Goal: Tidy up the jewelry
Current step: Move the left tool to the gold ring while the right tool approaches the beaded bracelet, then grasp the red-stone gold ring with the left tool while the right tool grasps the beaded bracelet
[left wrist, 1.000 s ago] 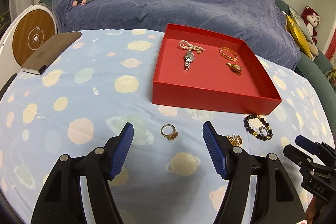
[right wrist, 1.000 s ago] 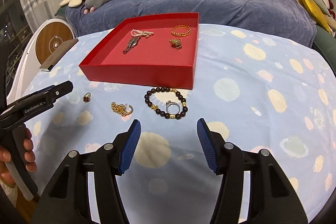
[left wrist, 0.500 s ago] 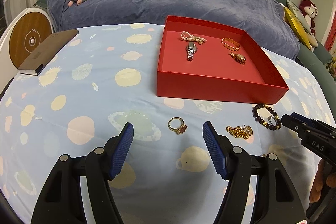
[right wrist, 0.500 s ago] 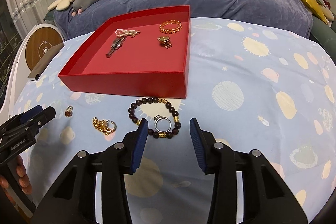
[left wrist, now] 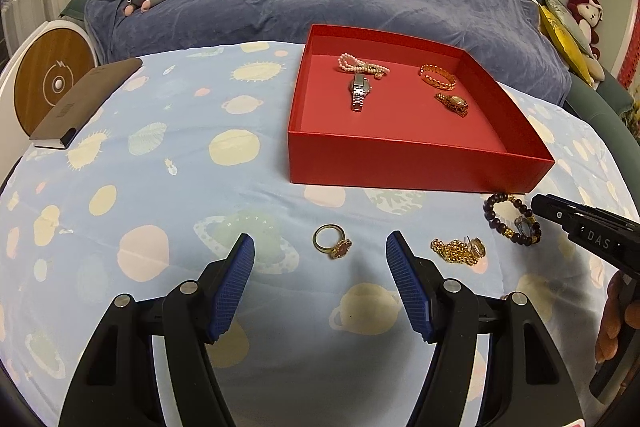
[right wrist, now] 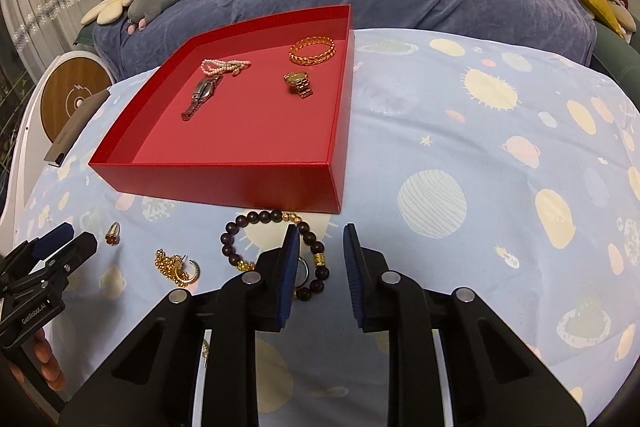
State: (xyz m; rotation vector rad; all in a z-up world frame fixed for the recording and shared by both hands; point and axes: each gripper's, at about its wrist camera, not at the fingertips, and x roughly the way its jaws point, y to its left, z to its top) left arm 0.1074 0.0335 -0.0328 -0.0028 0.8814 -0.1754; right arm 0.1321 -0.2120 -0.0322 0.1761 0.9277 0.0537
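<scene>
Four pieces are lying in the red box: a pearl bracelet, a silver watch, a gold bangle and a gold watch, all toward its far wall. The near half of the box is bare.

Outside, along the near wall of the box, the beaded bracelet is lying on the patterned tablecloth, with a small silver ring inside its loop. The right gripper is closing over the bracelet's right side, and its pads are not yet pressing on the beads. I think the risk is here: the jaws are coming down on the edge of the loop, so the round beads may slip out, or the silver ring may be pinched together with them or pushed away.

The left gripper is hanging released, its jaws wide around the gold ring without touching it. A gold chain piece is lying between ring and bracelet.
</scene>
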